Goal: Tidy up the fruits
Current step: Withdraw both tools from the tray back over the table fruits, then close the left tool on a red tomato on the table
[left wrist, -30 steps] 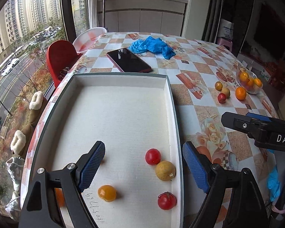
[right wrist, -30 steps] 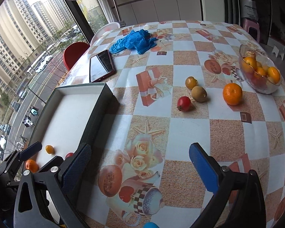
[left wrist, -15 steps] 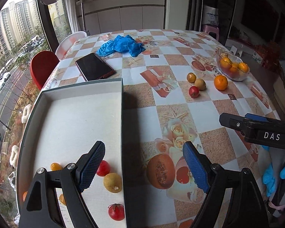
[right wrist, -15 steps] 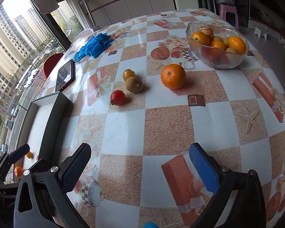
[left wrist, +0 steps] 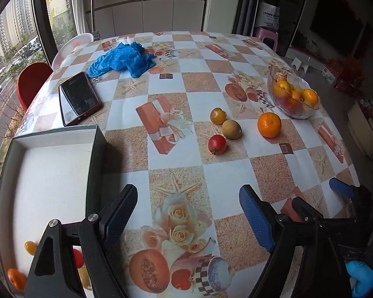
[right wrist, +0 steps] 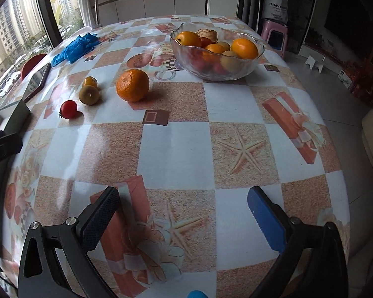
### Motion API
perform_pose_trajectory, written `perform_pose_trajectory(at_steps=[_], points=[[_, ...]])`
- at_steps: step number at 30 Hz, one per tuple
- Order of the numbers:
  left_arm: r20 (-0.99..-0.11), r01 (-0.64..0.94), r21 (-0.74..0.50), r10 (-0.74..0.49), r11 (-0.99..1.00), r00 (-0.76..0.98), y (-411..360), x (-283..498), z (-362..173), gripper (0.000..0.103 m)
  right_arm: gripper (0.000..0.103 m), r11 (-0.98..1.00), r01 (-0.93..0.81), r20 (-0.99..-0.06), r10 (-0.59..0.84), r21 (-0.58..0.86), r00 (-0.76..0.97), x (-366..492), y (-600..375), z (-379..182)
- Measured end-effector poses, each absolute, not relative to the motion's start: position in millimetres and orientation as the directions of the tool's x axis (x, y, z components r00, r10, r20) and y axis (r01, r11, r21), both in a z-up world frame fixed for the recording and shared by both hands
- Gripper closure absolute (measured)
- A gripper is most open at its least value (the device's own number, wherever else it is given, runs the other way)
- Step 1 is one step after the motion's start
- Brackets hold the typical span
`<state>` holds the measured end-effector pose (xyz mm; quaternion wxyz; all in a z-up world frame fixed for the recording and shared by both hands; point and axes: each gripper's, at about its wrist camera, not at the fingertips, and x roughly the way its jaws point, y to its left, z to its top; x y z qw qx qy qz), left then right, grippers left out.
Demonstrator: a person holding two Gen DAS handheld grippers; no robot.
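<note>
Four loose fruits lie on the patterned tablecloth: an orange (left wrist: 269, 125) (right wrist: 132, 85), a brownish-green fruit (left wrist: 231, 129) (right wrist: 88, 94), a small yellow tomato (left wrist: 218, 115) (right wrist: 90, 81) and a red tomato (left wrist: 217, 144) (right wrist: 68, 109). A glass bowl (left wrist: 298, 113) (right wrist: 212, 70) holds several more. The white-lined box (left wrist: 49, 164) (right wrist: 11, 114) at the left keeps several small fruits in its near corner. My left gripper (left wrist: 189, 213) hangs open over bare cloth beside the box. Over the near table edge, my right gripper (right wrist: 184, 211) is open and holds nothing.
A dark phone (left wrist: 78, 98) (right wrist: 36, 82) and crumpled blue gloves (left wrist: 123, 59) (right wrist: 74, 48) lie at the far left of the table. A red chair (left wrist: 32, 82) stands by the window. The table's right edge drops to the floor.
Both grippers have swung right, away from the box. The loose fruits and the bowl have come nearer in both views. Both pairs of jaws stayed equally wide.
</note>
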<state>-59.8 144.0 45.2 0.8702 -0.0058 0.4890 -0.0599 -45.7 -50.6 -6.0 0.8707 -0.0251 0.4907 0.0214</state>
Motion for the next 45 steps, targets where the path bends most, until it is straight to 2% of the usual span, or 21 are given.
perform_pose_trajectory(at_steps=[3, 14, 15, 16, 17, 22, 24, 27, 29, 32, 45], points=[[-0.852, 0.111, -0.022, -0.077, 0.994, 0.518, 132.7, -45.7, 36.0, 0.018, 0.0, 0.998, -0.068, -0.836, 0.022, -0.019, 0.548, -49.7, -51.1, -6.4], [-0.851, 0.166, 0.004, -0.084, 0.986, 0.519, 107.5, -8.6, 22.8, 0.018, 0.0, 0.998, -0.068, -0.821, 0.026, -0.016, 0.57, -54.0, -52.0, -6.8], [-0.854, 0.165, 0.008, -0.08, 0.986, 0.514, 106.4, -6.7, 20.1, 0.02, 0.0, 0.998, -0.068, -0.821, 0.026, -0.016, 0.57, -54.0, -52.0, -6.7], [-0.859, 0.165, 0.007, -0.079, 0.986, 0.505, 106.0, -4.6, 17.1, 0.031, 0.0, 0.998, -0.068, -0.821, 0.026, -0.016, 0.57, -54.1, -52.0, -6.7], [-0.87, 0.167, 0.002, -0.081, 0.986, 0.486, 106.1, -1.7, 12.8, 0.037, 0.0, 0.998, -0.068, -0.821, 0.026, -0.016, 0.57, -53.9, -51.9, -6.8], [-0.866, 0.165, -0.001, -0.083, 0.986, 0.493, 105.5, 2.0, 11.1, 0.038, 0.0, 0.998, -0.068, -0.821, 0.026, -0.016, 0.57, -53.8, -51.9, -6.8], [-0.864, 0.167, -0.004, -0.087, 0.986, 0.496, 104.0, 4.5, 11.2, 0.043, 0.0, 0.998, -0.068, -0.821, 0.025, -0.016, 0.57, -53.8, -51.8, -6.8], [-0.861, 0.17, -0.013, -0.098, 0.985, 0.499, 101.7, 8.3, 12.0, 0.057, 0.0, 0.998, -0.068, -0.821, 0.025, -0.017, 0.57, -53.8, -51.9, -6.9], [-0.86, 0.174, -0.022, -0.107, 0.984, 0.499, 101.1, 10.2, 12.8, 0.071, 0.0, 0.998, -0.068, -0.821, 0.025, -0.016, 0.57, -53.7, -51.7, -7.1], [-0.856, 0.173, -0.03, -0.114, 0.984, 0.504, 103.6, 10.4, 12.8, 0.08, 0.0, 0.998, -0.068, -0.822, 0.026, -0.016, 0.569, -53.8, -51.8, -7.2], [-0.832, 0.206, -0.021, -0.132, 0.978, 0.54, 123.9, -43.5, 12.0, 0.08, 0.0, 0.996, -0.091, -0.859, 0.041, -0.006, 0.511, -7.0, -29.5, -5.0]])
